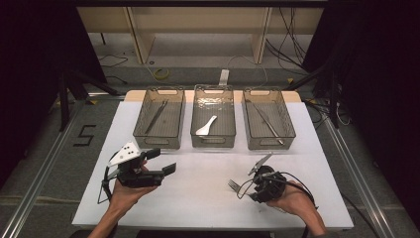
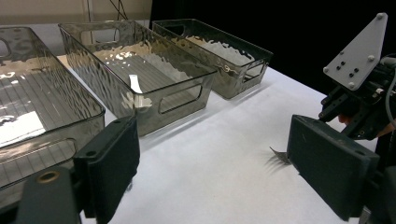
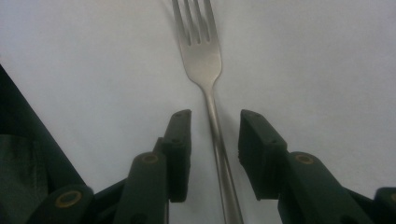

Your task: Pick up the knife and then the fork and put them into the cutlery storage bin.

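- Fork (image 3: 205,60) lies flat on the white table (image 1: 198,198), near my right-hand edge, tines toward the table's middle.
- Right tongs (image 3: 214,140) are down over the fork's handle, one jaw each side. A gap shows on both sides; the pads are not on the metal yet. So: apart, straddling the handle, nothing clamped.
- In the high view the right tongs (image 1: 246,184) sit low on the table, fork tines (image 1: 233,185) poking out to their left.
- Step in hand, as I judge it: the grasp on the fork, just short of closing.
- Next move calls for closing squarely on the thin handle, pads level, then a straight lift. The handle is narrow and slick; an off-centre pinch could let it swivel or slip.
- After that, I expect it goes to a bin; which one I cannot say for sure.
- Left tongs (image 1: 156,162) held above the table on the left side, jaws wide apart, empty.
- Count: one fork on the table.
- Three clear bins in a row at the far edge: left bin (image 1: 161,119), middle bin (image 1: 213,116), right bin (image 1: 268,119).
- Left bin holds one long thin utensil (image 1: 156,117), kind unclear; middle holds one white spoon (image 1: 206,126); right holds one long thin utensil (image 1: 265,120), kind also unclear.
- Two tongs, both mine.
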The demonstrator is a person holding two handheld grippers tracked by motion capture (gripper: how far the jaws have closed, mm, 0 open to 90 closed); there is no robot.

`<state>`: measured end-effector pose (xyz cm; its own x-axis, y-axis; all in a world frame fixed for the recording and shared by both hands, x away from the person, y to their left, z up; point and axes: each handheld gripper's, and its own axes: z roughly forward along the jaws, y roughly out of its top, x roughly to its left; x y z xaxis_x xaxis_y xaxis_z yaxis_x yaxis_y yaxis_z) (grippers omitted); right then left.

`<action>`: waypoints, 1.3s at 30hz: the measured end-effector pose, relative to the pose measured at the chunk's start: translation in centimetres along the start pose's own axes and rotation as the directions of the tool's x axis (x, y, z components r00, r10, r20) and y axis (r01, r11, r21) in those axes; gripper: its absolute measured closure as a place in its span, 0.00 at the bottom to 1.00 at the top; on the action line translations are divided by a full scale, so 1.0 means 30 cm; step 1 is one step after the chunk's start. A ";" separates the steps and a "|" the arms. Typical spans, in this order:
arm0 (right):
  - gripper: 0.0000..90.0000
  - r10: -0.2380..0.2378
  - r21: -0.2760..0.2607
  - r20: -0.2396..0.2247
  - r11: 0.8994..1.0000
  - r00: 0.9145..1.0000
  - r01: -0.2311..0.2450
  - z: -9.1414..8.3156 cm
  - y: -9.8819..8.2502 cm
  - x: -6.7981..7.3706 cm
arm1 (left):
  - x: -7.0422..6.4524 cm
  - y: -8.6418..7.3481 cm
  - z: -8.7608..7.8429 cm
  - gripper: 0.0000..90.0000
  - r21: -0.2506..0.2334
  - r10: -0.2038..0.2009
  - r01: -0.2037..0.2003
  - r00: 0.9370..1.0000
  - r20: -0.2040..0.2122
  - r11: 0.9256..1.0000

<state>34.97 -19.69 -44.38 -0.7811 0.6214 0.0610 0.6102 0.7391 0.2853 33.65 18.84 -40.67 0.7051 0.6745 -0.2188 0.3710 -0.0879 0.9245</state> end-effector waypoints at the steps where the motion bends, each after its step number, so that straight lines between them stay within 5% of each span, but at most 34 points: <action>1: 0.74 -0.003 0.004 0.003 1.000 1.000 0.003 0.003 -0.001 -0.001 | 0.000 0.000 0.000 0.19 0.000 0.000 0.000 1.000 0.000 1.000; 32: 0.89 -0.047 0.089 0.064 0.995 0.997 0.041 0.041 -0.002 0.015 | -0.001 0.000 0.002 0.19 0.006 0.008 -0.008 1.000 -0.011 1.000; 39: 0.94 -0.018 0.101 0.042 0.995 0.999 0.013 0.040 0.002 0.020 | 0.000 0.000 0.001 0.19 0.004 0.008 -0.008 1.000 -0.012 1.000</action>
<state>34.70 -18.97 -45.47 -0.7856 0.6186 0.0154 0.6098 0.7699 0.1882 33.66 18.81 -40.69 0.7012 0.6821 -0.2074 0.3675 -0.0965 0.9250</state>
